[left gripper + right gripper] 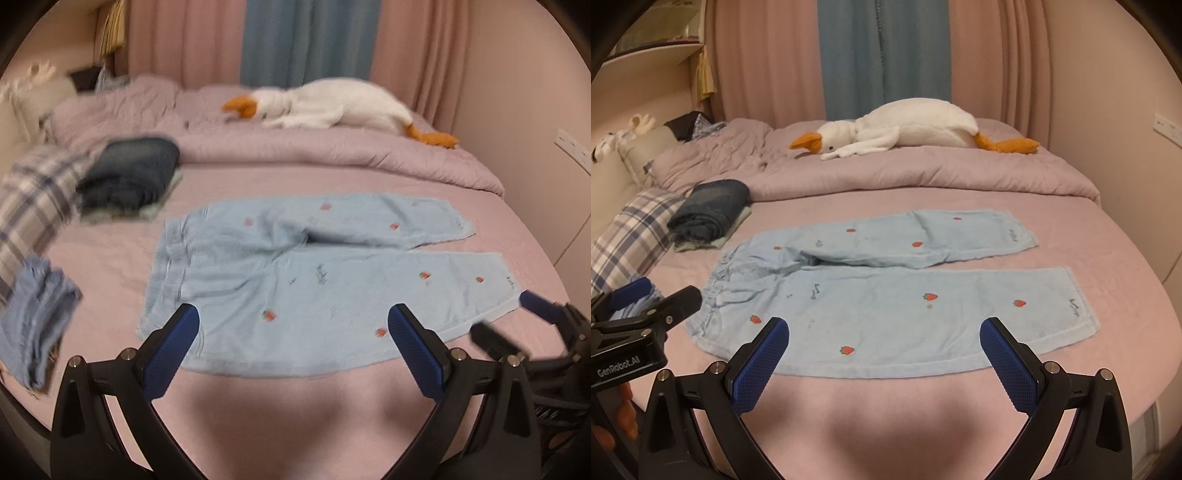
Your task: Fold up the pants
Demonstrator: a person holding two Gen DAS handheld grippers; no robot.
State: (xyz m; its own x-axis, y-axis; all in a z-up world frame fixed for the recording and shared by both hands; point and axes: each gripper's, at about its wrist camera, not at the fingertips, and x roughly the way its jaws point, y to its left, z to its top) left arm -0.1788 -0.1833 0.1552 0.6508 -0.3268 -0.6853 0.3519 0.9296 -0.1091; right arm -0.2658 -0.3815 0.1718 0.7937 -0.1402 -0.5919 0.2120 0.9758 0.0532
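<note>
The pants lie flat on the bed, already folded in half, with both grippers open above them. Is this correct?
Not quite: the pants are not folded. The right wrist view shows both legs spread side by side. They do lie flat on the bed, and the left gripper and right gripper are open.

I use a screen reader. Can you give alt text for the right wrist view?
Light blue strawberry-print pants lie flat on a pink bed, legs pointing right, with the open right gripper just before them. A plush goose lies behind.
</note>
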